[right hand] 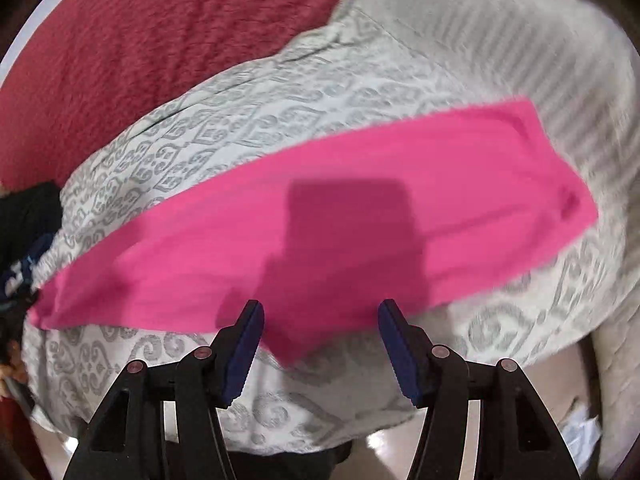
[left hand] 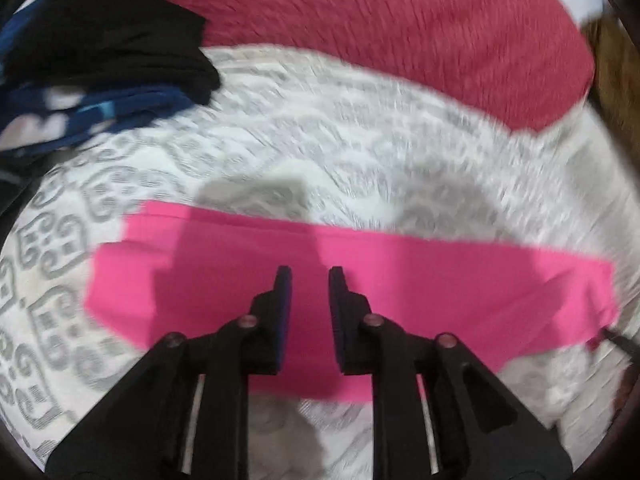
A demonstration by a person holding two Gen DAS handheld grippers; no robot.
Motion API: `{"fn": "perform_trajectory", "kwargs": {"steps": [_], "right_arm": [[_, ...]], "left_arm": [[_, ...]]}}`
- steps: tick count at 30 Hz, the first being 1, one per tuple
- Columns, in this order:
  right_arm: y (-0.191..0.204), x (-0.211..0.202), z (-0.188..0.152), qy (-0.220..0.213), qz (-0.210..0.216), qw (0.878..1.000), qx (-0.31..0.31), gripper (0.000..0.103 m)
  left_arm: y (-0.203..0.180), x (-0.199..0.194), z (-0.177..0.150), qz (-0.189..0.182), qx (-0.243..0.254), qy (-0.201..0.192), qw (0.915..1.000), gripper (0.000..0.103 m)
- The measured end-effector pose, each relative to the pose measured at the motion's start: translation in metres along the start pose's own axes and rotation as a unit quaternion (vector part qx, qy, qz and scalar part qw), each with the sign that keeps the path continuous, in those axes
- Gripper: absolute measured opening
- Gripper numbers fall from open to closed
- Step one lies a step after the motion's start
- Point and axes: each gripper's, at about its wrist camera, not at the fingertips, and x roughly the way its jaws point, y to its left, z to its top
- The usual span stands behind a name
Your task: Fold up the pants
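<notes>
Bright pink pants [left hand: 384, 280] lie flat as a long folded strip across a white bedspread with a grey pattern [left hand: 320, 120]. My left gripper [left hand: 310, 276] hovers above the strip's middle, jaws a little apart, nothing between them. In the right wrist view the pants [right hand: 360, 184] run from lower left to upper right. My right gripper [right hand: 320, 312] is wide open and empty over the strip's near edge. The right gripper's tip [left hand: 616, 340] shows at the strip's right end in the left wrist view.
A red fuzzy blanket [left hand: 400, 20] lies beyond the bedspread and also shows in the right wrist view [right hand: 140, 40]. A pile of black and blue clothes [left hand: 100, 72] sits at the far left. The bed's near edge [right hand: 280, 444] drops to the floor.
</notes>
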Motion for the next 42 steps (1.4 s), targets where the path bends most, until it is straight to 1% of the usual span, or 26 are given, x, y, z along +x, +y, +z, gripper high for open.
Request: {"fn": "perform_trajectory", "kwargs": {"steps": [2, 3, 4, 7, 8, 9, 10, 14, 17, 19, 20, 21, 22, 23, 24, 26, 27, 29, 32, 33, 35, 37, 38, 40, 41, 42], "right_arm": [[-0.008, 0.004, 0.000, 0.009, 0.030, 0.999, 0.024, 0.061], [-0.010, 0.009, 0.000, 0.016, 0.054, 0.998, 0.039, 0.061], [-0.011, 0.014, 0.000, 0.022, 0.068, 0.996, 0.048, 0.061], [-0.010, 0.023, 0.002, 0.014, 0.081, 0.995, 0.055, 0.067], [-0.008, 0.025, 0.004, 0.009, 0.082, 0.995, 0.056, 0.064], [-0.006, 0.026, 0.006, 0.003, 0.078, 0.995, 0.056, 0.054], [-0.005, 0.027, 0.007, -0.004, 0.069, 0.996, 0.055, 0.008], [-0.017, 0.014, 0.002, 0.003, 0.070, 0.995, 0.067, 0.006], [-0.027, 0.007, -0.007, 0.025, 0.059, 0.996, 0.068, 0.006], [-0.033, 0.007, -0.017, 0.058, 0.052, 0.994, 0.077, 0.006], [-0.033, 0.006, -0.019, 0.063, 0.044, 0.994, 0.075, 0.006], [-0.034, 0.004, -0.019, 0.067, 0.039, 0.994, 0.072, 0.009], [-0.035, 0.000, -0.018, 0.068, 0.035, 0.994, 0.073, 0.014], [-0.036, -0.005, -0.016, 0.063, 0.025, 0.995, 0.074, 0.018], [-0.035, -0.012, -0.012, 0.052, 0.009, 0.996, 0.073, 0.019], [-0.028, -0.027, -0.002, 0.012, -0.024, 0.998, 0.053, 0.021], [-0.019, -0.033, 0.004, -0.005, -0.029, 0.999, 0.036, 0.023], [0.002, -0.035, 0.014, -0.022, -0.010, 1.000, 0.004, 0.026], [0.050, -0.022, 0.024, -0.015, 0.047, 0.998, -0.049, 0.026], [0.080, -0.012, 0.027, -0.008, 0.076, 0.993, -0.085, 0.026], [0.134, 0.006, 0.029, 0.007, 0.112, 0.982, -0.153, 0.026], [0.191, 0.025, 0.028, 0.027, 0.150, 0.962, -0.228, 0.026], [0.210, 0.031, 0.027, 0.034, 0.161, 0.953, -0.253, 0.027], [0.274, 0.049, 0.020, 0.056, 0.207, 0.917, -0.335, 0.027], [0.300, 0.057, 0.016, 0.064, 0.223, 0.903, -0.362, 0.030], [0.317, 0.061, 0.013, 0.070, 0.230, 0.894, -0.379, 0.032]], "left_arm": [[-0.009, 0.021, -0.001, 0.029, 0.002, 0.019, 0.9994, 0.020], [-0.015, 0.022, 0.000, 0.043, 0.013, -0.004, 0.9990, 0.020], [-0.021, 0.024, 0.002, 0.056, 0.031, -0.007, 0.9979, 0.020], [-0.029, 0.033, 0.008, 0.083, 0.061, -0.013, 0.9946, 0.021], [-0.029, 0.036, 0.012, 0.084, 0.062, -0.011, 0.9945, 0.021], [-0.027, 0.039, 0.017, 0.082, 0.055, -0.012, 0.9951, 0.021], [-0.024, 0.041, 0.021, 0.078, 0.042, -0.010, 0.9960, 0.021], [-0.015, 0.052, 0.034, 0.074, 0.006, -0.009, 0.9972, 0.021], [-0.020, 0.054, 0.034, 0.091, 0.015, -0.006, 0.9957, 0.021], [-0.022, 0.051, 0.033, 0.108, 0.026, -0.007, 0.9938, 0.021], [-0.022, 0.046, 0.033, 0.118, 0.031, -0.012, 0.9924, 0.021], [-0.019, 0.037, 0.033, 0.123, 0.032, -0.021, 0.9917, 0.021], [-0.014, 0.027, 0.033, 0.123, 0.030, -0.032, 0.9914, 0.021], [-0.009, 0.018, 0.033, 0.124, 0.026, -0.041, 0.9911, 0.021], [-0.003, 0.008, 0.034, 0.127, 0.021, -0.050, 0.9904, 0.021], [0.014, -0.014, 0.033, 0.134, 0.009, -0.067, 0.9886, 0.021], [0.024, -0.024, 0.032, 0.137, 0.002, -0.071, 0.9881, 0.022], [0.041, -0.037, 0.028, 0.145, -0.012, -0.074, 0.9866, 0.025], [0.070, -0.050, 0.017, 0.157, -0.041, -0.074, 0.9839, 0.038], [0.081, -0.051, 0.012, 0.161, -0.050, -0.070, 0.9833, 0.041], [0.097, -0.051, 0.006, 0.161, -0.065, -0.061, 0.9828, 0.041], [0.109, -0.049, 0.001, 0.149, -0.075, -0.052, 0.9847, 0.042], [0.115, -0.047, -0.001, 0.142, -0.078, -0.049, 0.9856, 0.042], [0.122, -0.043, -0.002, 0.122, -0.079, -0.048, 0.9882, 0.042], [0.124, -0.040, -0.001, 0.105, -0.080, -0.046, 0.9902, 0.042], [0.125, -0.037, 0.001, 0.090, -0.081, -0.044, 0.9917, 0.042]]}}
